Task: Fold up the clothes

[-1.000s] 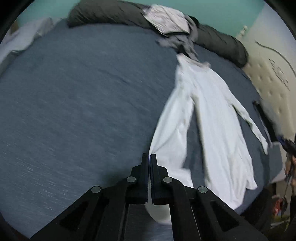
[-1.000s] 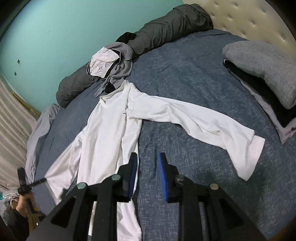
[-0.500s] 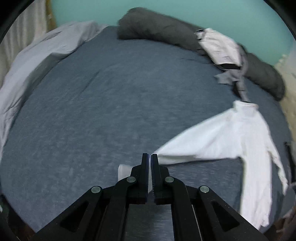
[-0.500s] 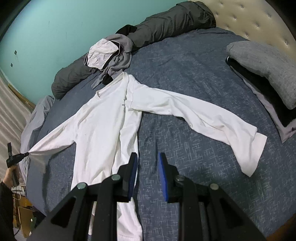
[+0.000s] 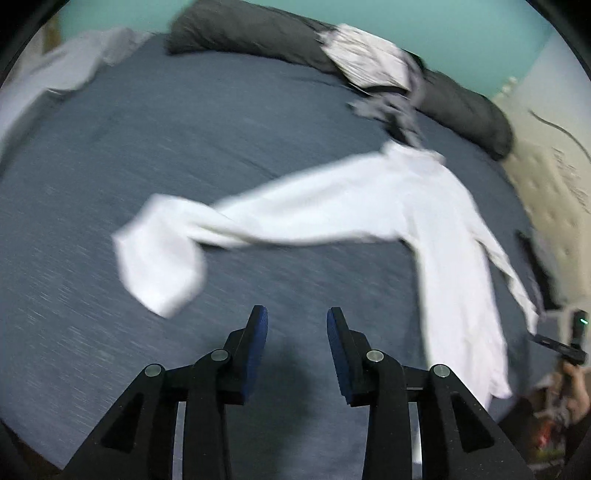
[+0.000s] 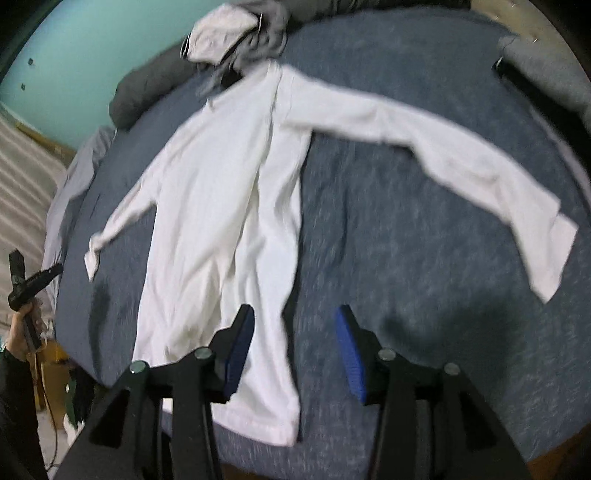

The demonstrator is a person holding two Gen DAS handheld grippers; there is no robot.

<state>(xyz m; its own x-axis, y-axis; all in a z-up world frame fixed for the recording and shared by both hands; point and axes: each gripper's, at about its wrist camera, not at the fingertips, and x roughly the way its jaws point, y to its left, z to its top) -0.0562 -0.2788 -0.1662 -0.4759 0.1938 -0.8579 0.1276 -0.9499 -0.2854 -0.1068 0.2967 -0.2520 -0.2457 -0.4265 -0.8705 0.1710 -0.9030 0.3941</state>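
Note:
A white long-sleeved shirt (image 6: 221, 206) lies spread on the dark blue bed (image 6: 388, 221), both sleeves stretched out sideways. In the left wrist view the shirt (image 5: 424, 206) has its near sleeve cuff (image 5: 159, 254) lying just ahead and left of my left gripper (image 5: 295, 317), which is open and empty above the sheet. My right gripper (image 6: 293, 314) is open and empty, hovering over the shirt's lower hem near the bed's front edge. The left gripper also shows at the far left of the right wrist view (image 6: 33, 280).
A dark grey bolster (image 5: 258, 33) runs along the teal wall, with a small pile of grey and white clothes (image 5: 373, 66) on it. A grey pillow on folded dark clothes (image 6: 546, 70) lies by the padded headboard. A pale sheet (image 5: 55, 74) hangs off the far left.
My left gripper pulled the sleeve out to the side, then opened and let it drop onto the bed. My right gripper opened wider and moved in over the hem.

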